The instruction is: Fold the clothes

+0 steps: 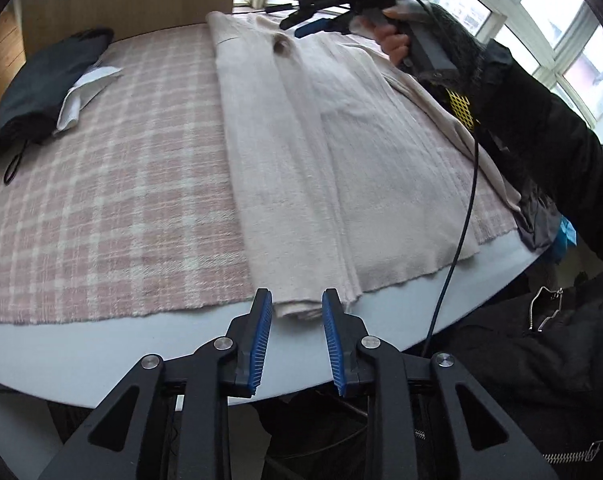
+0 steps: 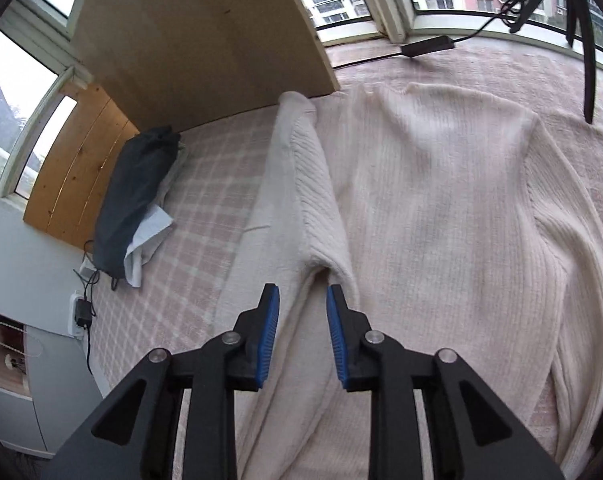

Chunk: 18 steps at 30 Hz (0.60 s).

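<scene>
2 blue-padded black grippers hover over a pink-and-white plaid blanket [image 1: 101, 208] where a cream ribbed knit sweater [image 1: 301, 168] lies partly folded. No writing is legible. Right gripper [image 2: 302, 334] points steeply down over the folded sleeve, jaws parted, empty. Left gripper [image 1: 296, 342] hangs above the hem, likewise released.

Cream ribbed sweater [image 2: 441, 208] on pink-and-white plaid blanket [image 1: 101, 200]; dark navy folded garment [image 2: 135, 196] over white cloth [image 2: 149, 236]; black tongs [image 1: 295, 312] with blue ridged pads [image 1: 261, 344]; pale wooden board [image 2: 197, 36]
</scene>
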### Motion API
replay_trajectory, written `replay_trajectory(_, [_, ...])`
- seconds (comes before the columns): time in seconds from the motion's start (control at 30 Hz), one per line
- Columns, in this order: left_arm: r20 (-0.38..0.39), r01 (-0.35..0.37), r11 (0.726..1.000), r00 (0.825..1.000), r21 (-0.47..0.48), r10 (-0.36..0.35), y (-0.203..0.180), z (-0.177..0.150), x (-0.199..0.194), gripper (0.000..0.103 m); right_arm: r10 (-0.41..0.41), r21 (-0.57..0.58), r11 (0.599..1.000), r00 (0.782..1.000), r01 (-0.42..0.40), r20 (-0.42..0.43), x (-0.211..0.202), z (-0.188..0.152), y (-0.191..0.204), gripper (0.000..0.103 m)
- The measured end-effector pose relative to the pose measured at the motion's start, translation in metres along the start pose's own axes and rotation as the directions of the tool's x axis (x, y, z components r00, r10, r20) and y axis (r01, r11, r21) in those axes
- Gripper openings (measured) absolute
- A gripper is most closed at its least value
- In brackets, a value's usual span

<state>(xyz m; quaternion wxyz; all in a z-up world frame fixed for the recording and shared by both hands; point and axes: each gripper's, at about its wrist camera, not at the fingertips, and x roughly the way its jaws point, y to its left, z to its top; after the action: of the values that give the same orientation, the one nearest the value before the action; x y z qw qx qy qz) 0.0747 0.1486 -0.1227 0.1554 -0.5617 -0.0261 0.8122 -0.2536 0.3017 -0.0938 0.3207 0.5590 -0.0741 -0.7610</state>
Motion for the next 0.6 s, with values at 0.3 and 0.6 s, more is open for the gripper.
replay_trajectory(0.3, [-0.048,0.020,0.999,0.999,0.036,-0.019,-0.012,0.017,0.068,0.024,-0.099,-0.109,0.990,0.991,0.089,-0.090,0.042,-0.009,0.016,0.022])
replay_trajectory(0.6, [0.020,0.010,0.992,1.000,0.123,-0.012,-0.008,0.030,0.016,0.024,-0.033,0.067,0.997,0.995,0.027,0.090,-0.085,-0.038,-0.035,0.025])
